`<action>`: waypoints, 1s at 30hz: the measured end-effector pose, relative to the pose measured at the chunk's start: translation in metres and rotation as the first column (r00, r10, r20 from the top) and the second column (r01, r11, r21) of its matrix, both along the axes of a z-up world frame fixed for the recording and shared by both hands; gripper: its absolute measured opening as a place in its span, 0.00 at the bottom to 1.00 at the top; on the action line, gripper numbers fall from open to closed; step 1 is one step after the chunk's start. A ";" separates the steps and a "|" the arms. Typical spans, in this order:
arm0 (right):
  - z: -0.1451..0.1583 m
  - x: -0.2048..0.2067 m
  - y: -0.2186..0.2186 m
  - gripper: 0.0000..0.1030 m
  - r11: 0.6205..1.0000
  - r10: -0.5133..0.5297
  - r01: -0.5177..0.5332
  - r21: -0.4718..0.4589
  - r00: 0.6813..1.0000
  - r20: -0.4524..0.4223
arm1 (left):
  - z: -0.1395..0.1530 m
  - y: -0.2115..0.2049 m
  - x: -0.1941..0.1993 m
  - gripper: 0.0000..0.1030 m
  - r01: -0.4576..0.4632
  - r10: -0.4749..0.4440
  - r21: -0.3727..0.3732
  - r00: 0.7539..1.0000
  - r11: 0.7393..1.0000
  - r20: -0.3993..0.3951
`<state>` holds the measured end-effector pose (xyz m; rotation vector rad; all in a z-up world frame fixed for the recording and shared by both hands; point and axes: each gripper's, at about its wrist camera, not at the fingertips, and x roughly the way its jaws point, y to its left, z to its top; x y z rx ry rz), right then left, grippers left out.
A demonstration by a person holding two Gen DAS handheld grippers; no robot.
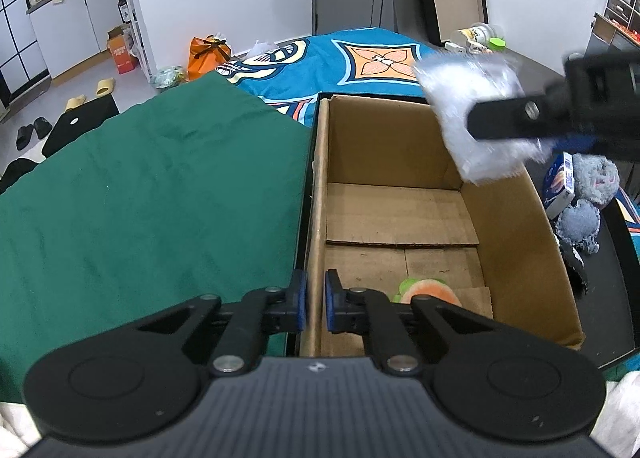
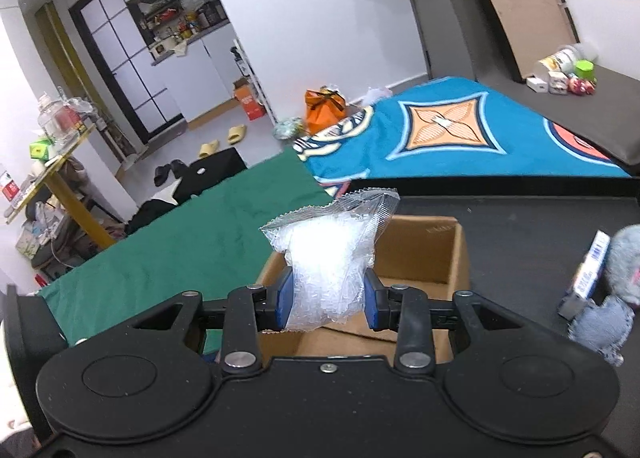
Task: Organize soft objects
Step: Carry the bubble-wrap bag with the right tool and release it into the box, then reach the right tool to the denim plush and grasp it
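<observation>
An open cardboard box point(image 1: 508, 225) stands on a dark tray; it also shows in the right wrist view point(image 2: 416, 258). My left gripper point(image 1: 316, 306) is shut on the box's left wall near its front corner. An orange and green plush point(image 1: 430, 292) lies inside the box at the front. My right gripper point(image 2: 328, 298) is shut on a clear plastic bag of white stuffing point(image 2: 332, 258) and holds it above the box's far right corner; the bag also shows in the left wrist view point(image 1: 468, 113). Grey-blue plush toys point(image 1: 588, 197) lie to the right of the box.
A green cloth point(image 1: 140, 197) covers the surface left of the box. A blue patterned blanket point(image 1: 340, 65) lies behind. A small blue and white carton point(image 1: 560, 181) leans by the plush toys. Bottles and jars point(image 2: 560, 69) stand far back right.
</observation>
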<state>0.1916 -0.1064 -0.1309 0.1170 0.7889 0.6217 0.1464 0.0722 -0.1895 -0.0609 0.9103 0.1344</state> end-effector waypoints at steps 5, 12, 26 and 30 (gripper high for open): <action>-0.002 0.004 0.002 0.67 1.000 0.000 0.000 0.005 0.999 -0.037 | 0.001 0.000 -0.001 0.09 -0.001 0.001 -0.008 1.000 1.000 0.006; -0.009 0.000 -0.021 0.67 0.998 -0.053 0.051 -0.033 0.996 -0.068 | 0.001 0.001 -0.002 0.09 -0.014 0.014 -0.008 1.000 1.000 0.006; -0.019 -0.012 -0.077 0.67 0.984 -0.149 0.142 -0.105 0.987 -0.060 | 0.007 -0.009 0.000 0.18 -0.003 0.003 0.034 1.000 0.999 -0.010; -0.024 -0.009 -0.092 0.67 0.980 -0.177 0.169 -0.109 0.982 -0.068 | 0.007 -0.013 0.003 0.29 -0.004 0.005 0.044 1.000 0.999 -0.021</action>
